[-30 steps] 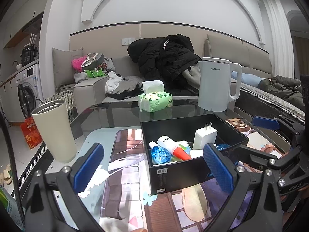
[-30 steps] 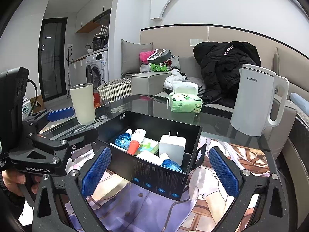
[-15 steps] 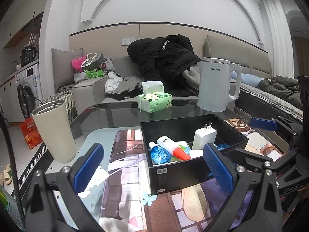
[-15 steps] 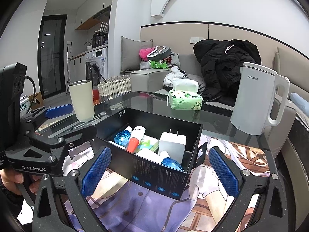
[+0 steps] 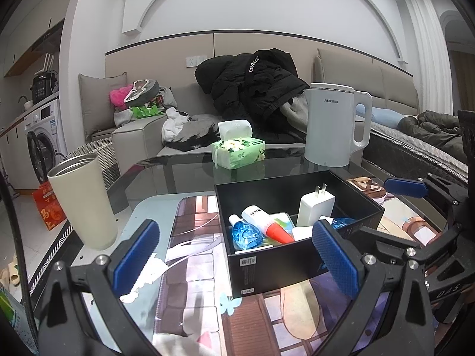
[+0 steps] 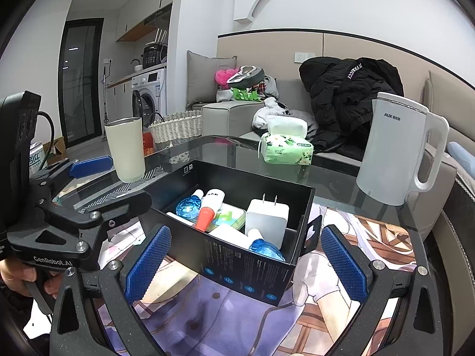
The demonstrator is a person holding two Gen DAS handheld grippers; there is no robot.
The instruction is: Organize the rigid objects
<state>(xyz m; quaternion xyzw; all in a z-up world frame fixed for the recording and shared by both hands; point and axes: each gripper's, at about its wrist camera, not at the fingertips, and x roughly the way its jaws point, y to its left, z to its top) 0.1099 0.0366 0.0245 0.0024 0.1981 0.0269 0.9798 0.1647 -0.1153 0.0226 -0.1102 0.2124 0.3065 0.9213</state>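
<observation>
Hovering with both pairs of blue pads spread wide and gripping nothing: left gripper point(image 5: 234, 252) low in its frame, right gripper point(image 6: 243, 262) low in its own. Sitting framed between the pads in both views, the black box point(image 5: 279, 264) on the printed mat point(image 5: 190, 255), already holding the white charger point(image 5: 315, 209), a red-capped tube point(image 5: 267, 222) and blue bottles point(image 5: 245, 233). Standing outside the box: cream tumbler point(image 5: 84, 201) at left, kettle point(image 5: 332, 127) upper right, tissue pack point(image 5: 239, 154) at centre. Judging the packing step as near finished. Calling next for picking one loose piece, or squaring up the box.
</observation>
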